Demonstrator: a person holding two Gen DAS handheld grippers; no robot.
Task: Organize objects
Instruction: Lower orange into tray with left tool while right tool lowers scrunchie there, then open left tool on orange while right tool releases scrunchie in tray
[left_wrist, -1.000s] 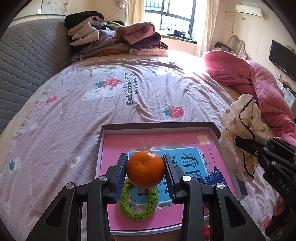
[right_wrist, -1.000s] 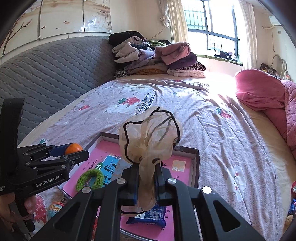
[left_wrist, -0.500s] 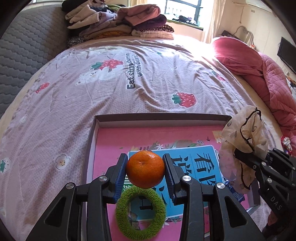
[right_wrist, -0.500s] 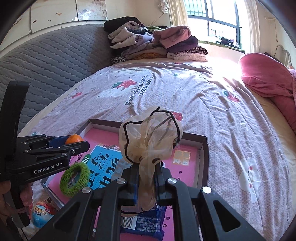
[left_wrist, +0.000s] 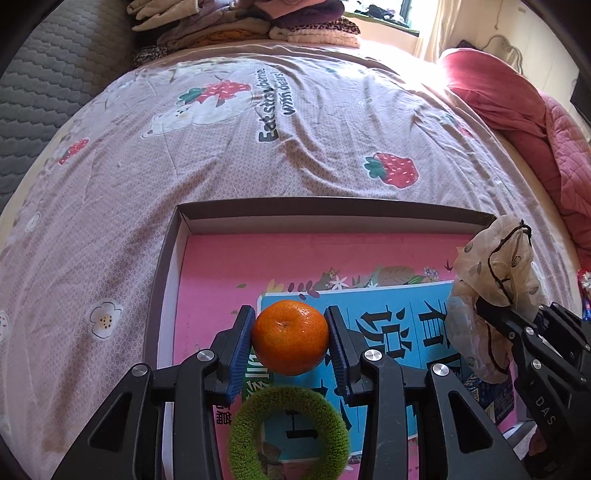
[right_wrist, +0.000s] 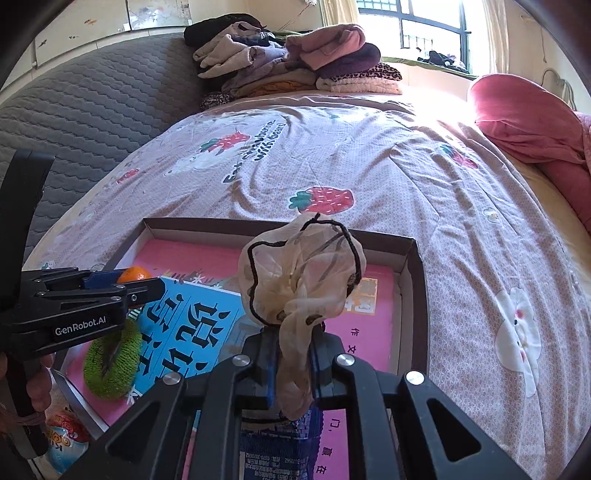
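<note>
Your left tool (left_wrist: 290, 341) clamps the orange (left_wrist: 290, 341), stem end facing you; your right tool (right_wrist: 293, 356) pinches the mesh pouch (right_wrist: 301, 284), standing upright, above the box (right_wrist: 415, 280).

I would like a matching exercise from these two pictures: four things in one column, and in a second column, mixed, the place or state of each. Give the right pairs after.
Things:
1. orange
2. sheer beige scrunchie
3. green scrunchie
4. folded clothes

Places or states:
A. lying in the box, on the blue book
B. stacked at the far end of the bed
C. clamped in the left gripper
D. pinched in the right gripper

Pairs: 1-C, 2-D, 3-A, 4-B
</note>
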